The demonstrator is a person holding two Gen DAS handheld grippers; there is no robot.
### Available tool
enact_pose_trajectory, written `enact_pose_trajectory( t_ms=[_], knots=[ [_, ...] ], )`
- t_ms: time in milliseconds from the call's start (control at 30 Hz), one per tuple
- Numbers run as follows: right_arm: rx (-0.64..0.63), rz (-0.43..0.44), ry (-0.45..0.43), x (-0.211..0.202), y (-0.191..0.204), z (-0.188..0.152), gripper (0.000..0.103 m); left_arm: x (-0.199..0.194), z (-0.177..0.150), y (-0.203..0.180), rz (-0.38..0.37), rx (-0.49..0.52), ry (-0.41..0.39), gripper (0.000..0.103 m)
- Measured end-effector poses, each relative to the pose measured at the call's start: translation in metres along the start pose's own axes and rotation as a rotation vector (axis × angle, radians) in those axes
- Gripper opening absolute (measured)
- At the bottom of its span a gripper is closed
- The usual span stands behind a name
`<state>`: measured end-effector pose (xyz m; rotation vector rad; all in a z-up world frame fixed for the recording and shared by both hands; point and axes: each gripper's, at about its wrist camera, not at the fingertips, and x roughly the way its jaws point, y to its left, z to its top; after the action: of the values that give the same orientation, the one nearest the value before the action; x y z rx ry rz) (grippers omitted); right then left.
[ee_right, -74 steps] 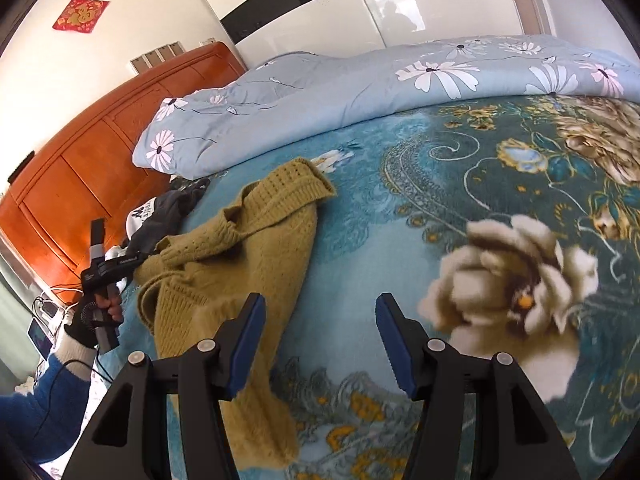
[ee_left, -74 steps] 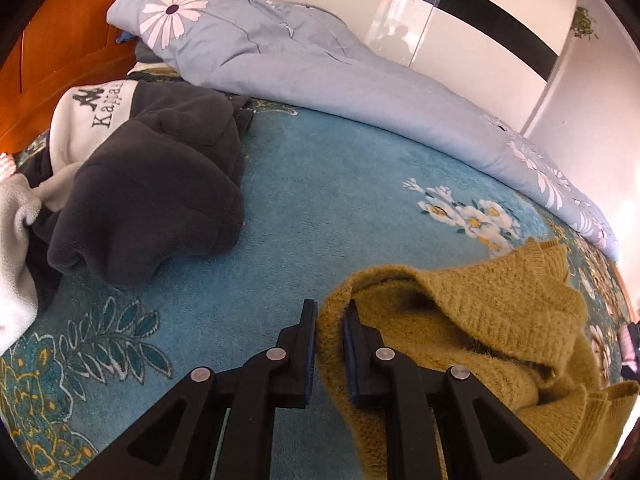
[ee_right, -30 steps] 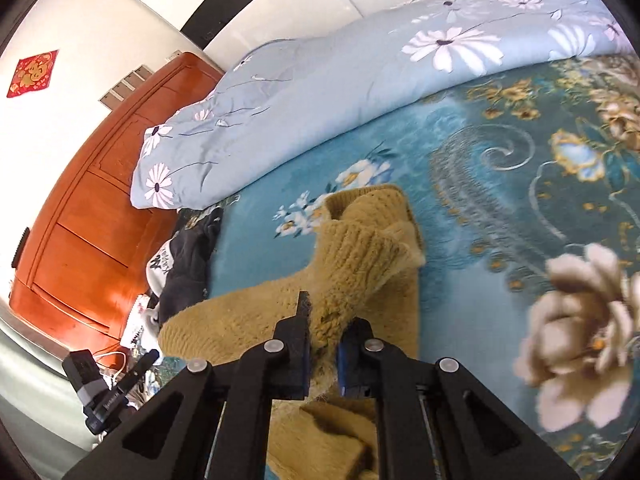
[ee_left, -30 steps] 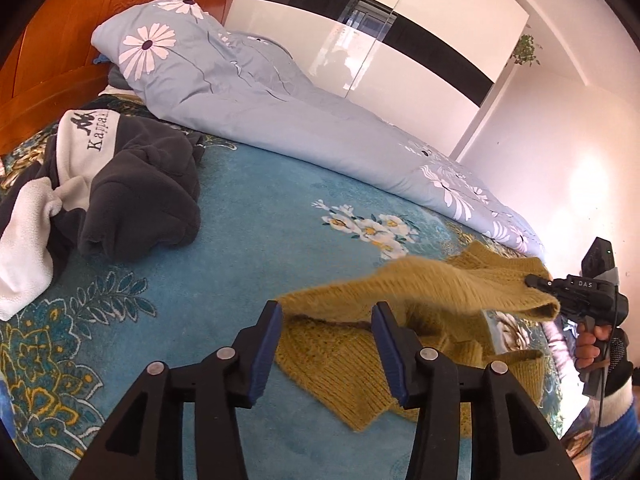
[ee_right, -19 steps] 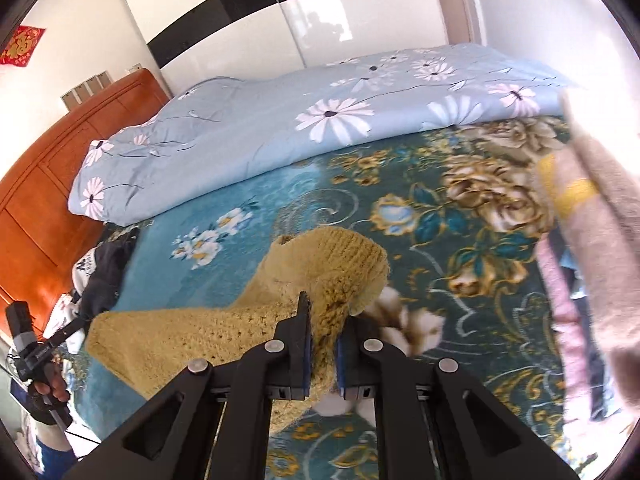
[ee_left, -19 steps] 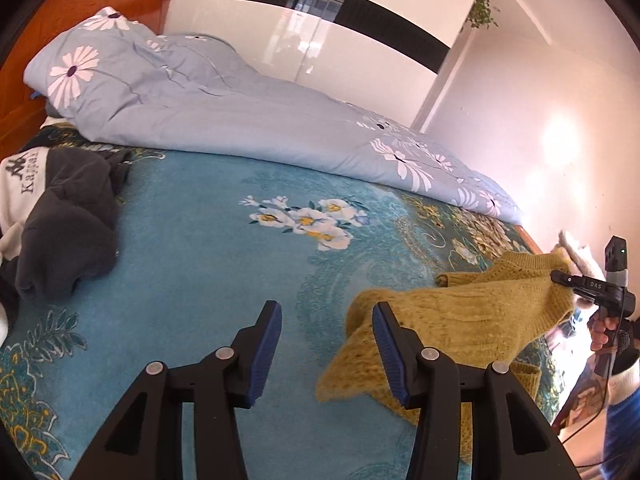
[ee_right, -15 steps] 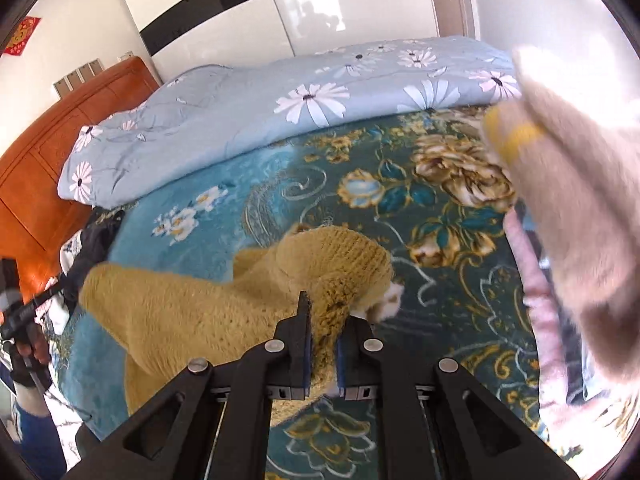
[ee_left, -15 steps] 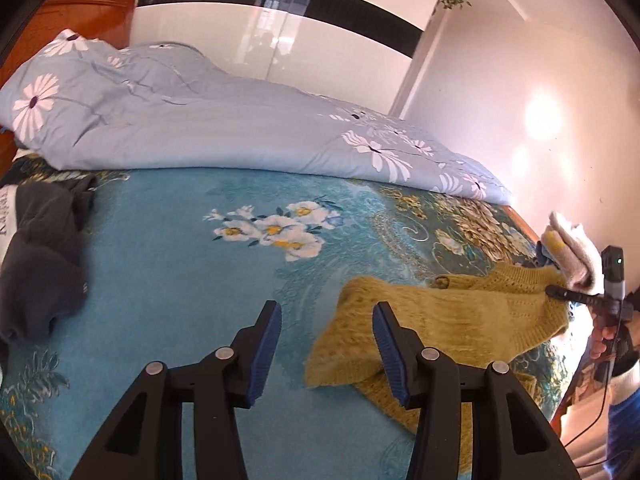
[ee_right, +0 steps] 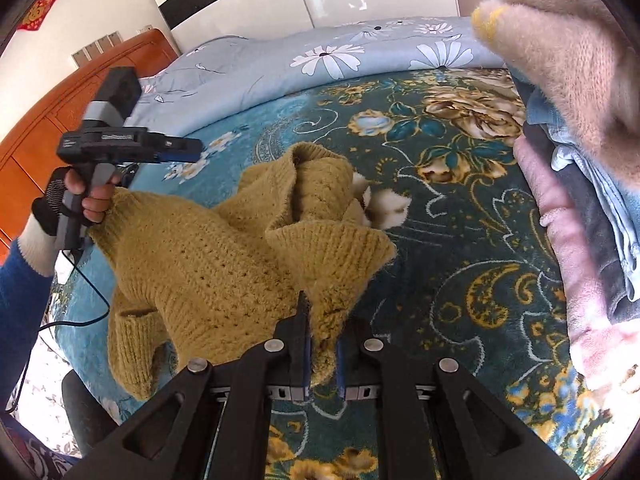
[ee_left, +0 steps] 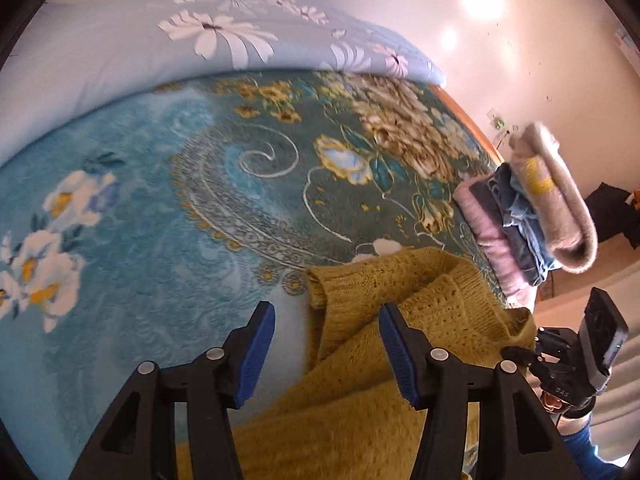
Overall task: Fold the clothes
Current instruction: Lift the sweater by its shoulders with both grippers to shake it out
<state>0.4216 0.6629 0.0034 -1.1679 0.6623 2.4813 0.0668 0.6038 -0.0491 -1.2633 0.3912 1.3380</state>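
A mustard knit sweater lies bunched on the floral blanket near the bed's edge. My right gripper is shut on a fold of its hem and lifts that edge. In the left wrist view the sweater runs under and between the blue pads of my left gripper. Its jaws are opening and the pads do not press on the knit. From the right wrist view the left gripper hovers over the sweater's far side, in a gloved hand. The right gripper shows at the left view's right edge.
A pile of folded clothes with a fuzzy beige piece on top sits at the bed's right edge, also close on the right as the pile. A light blue flowered duvet lies along the far side. An orange headboard stands far left.
The left gripper swung right across the bed toward the folded pile, and its jaws widened. The right gripper, still shut on the sweater, dragged it toward the bed's edge near the pile.
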Motion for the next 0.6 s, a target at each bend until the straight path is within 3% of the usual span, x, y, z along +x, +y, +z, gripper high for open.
enact_pose_trajectory(
  t_ms=[100, 167, 267, 367, 467, 600],
  knots=[
    [-0.006, 0.01, 0.005, 0.004, -0.002, 0.0, 0.009, 0.036, 0.006, 0.007, 0.004, -0.049, 0.073, 0.058],
    [-0.006, 0.015, 0.003, 0.006, -0.003, 0.0, 0.01, 0.049, 0.006, 0.012, -0.039, -0.087, 0.091, 0.059],
    [0.0, 0.021, 0.007, 0.01, -0.007, 0.0, 0.01, 0.055, 0.006, 0.01, -0.09, -0.101, 0.076, 0.059],
    [0.011, 0.026, 0.011, 0.014, -0.009, 0.0, 0.01, 0.053, 0.004, 0.002, -0.092, -0.085, 0.046, 0.057],
    [0.032, 0.025, 0.011, 0.014, -0.011, 0.0, 0.01, 0.046, 0.004, -0.002, -0.072, -0.064, 0.01, 0.026],
    [0.033, 0.005, -0.001, 0.008, -0.005, 0.007, 0.01, 0.028, -0.002, -0.01, -0.047, -0.056, -0.062, 0.018]
  ],
)
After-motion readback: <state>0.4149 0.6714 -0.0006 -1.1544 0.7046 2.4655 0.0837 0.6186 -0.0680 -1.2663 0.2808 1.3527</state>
